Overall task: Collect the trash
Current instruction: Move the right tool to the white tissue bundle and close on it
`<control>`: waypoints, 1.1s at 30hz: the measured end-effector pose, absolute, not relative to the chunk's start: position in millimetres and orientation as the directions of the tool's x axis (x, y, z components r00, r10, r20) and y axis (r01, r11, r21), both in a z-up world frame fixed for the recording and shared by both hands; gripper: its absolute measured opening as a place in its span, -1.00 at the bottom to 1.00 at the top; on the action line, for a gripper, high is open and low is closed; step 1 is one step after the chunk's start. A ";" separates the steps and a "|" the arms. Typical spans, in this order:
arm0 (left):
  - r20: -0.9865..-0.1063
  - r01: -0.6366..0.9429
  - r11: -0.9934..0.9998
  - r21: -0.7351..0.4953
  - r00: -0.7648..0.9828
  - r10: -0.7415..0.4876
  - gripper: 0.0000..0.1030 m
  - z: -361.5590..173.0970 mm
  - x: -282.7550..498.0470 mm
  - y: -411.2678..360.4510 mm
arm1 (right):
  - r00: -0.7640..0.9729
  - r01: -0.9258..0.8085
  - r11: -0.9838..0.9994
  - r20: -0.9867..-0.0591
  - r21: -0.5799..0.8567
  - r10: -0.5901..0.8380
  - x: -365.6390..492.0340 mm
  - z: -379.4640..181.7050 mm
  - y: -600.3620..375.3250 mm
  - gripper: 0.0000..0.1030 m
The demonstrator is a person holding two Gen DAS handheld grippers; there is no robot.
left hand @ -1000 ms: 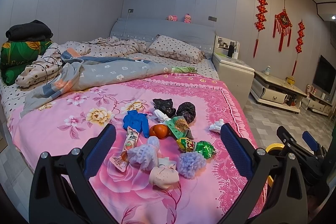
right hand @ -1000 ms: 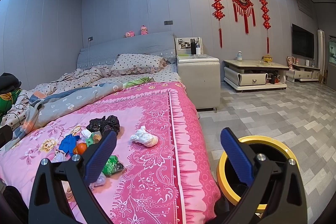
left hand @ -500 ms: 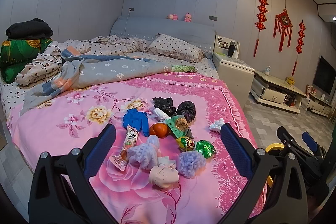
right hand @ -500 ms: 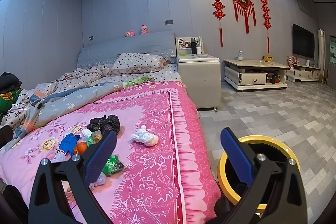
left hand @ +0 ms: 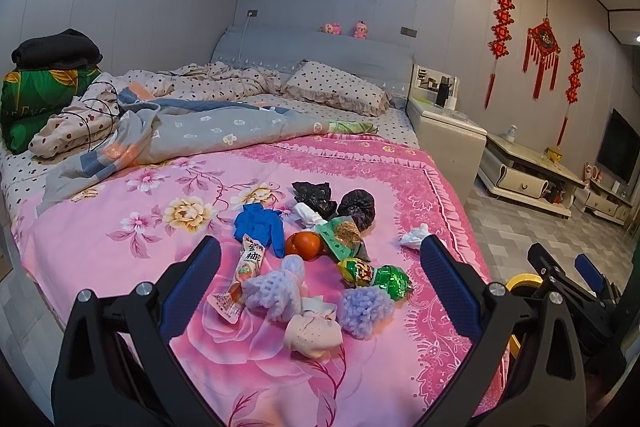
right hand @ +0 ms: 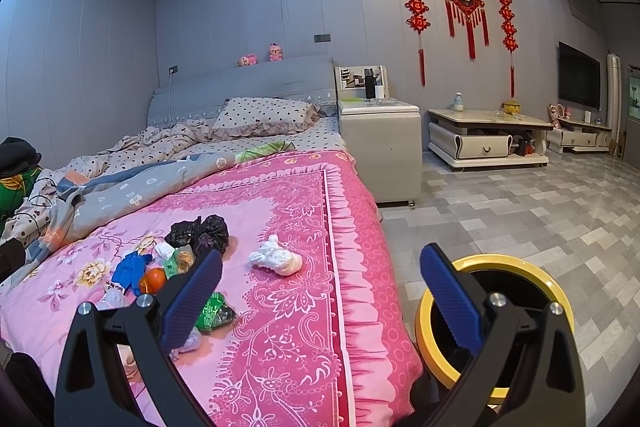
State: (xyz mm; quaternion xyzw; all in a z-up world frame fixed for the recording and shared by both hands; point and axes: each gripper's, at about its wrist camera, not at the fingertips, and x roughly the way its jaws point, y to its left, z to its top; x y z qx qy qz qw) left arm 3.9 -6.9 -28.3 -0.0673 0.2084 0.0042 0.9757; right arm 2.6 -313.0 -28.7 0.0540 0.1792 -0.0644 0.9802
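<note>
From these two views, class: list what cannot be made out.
- Yellow bin interior: right wrist view, dark inside, right tool covers part.
- Snack wrapper print: left wrist view, too small.
- Green wrapper: right wrist view, half behind a tool finger.

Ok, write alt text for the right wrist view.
The open right gripper hovers over the edge of a bed with a pink floral bedspread, holding nothing. A white crumpled bag lies apart from a pile of trash on the bedspread. A yellow-rimmed bin stands on the tiled floor beside the bed.
</note>
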 end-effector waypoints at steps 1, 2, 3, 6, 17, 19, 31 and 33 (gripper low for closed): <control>-0.410 -0.037 0.991 -0.132 0.912 -0.020 0.86 -28.9 4.1 -6.8 | 0.927 0.146 0.986 -0.360 0.084 -0.106 2.7 -28.7 -313.3 0.86; -0.413 -0.038 0.991 -0.132 0.911 -0.020 0.86 -31.1 3.0 -9.7 | 0.926 0.147 0.986 -0.363 0.084 -0.107 3.7 -27.8 -313.4 0.86; -0.415 -0.041 0.990 -0.133 0.909 -0.018 0.86 -30.5 3.1 -9.7 | 0.925 0.148 0.985 -0.365 0.085 -0.108 2.7 -25.7 -314.8 0.86; -0.425 -0.047 0.990 -0.130 0.905 -0.013 0.86 -26.3 4.5 -10.4 | 0.920 0.152 0.985 -0.376 0.086 -0.109 4.9 -24.0 -315.5 0.86; -0.478 -0.049 0.989 -0.139 0.878 -0.023 0.86 -15.9 25.8 -2.2 | 0.873 0.103 0.995 -0.480 0.011 -0.085 34.3 -23.8 -310.0 0.86; -0.497 -0.051 0.986 -0.159 0.867 -0.036 0.86 -14.1 34.2 6.9 | 0.869 0.091 0.995 -0.487 -0.026 -0.093 41.1 -25.8 -306.2 0.86; -0.709 -0.049 0.989 -0.142 0.702 -0.067 0.86 -31.3 114.5 64.5 | 0.789 -0.063 0.996 -0.614 -0.058 0.015 107.6 -31.4 -305.5 0.86; -0.744 -0.059 0.989 -0.138 0.665 -0.064 0.86 -41.3 128.6 74.8 | 0.776 -0.082 0.993 -0.631 -0.083 0.011 122.8 -34.3 -301.8 0.86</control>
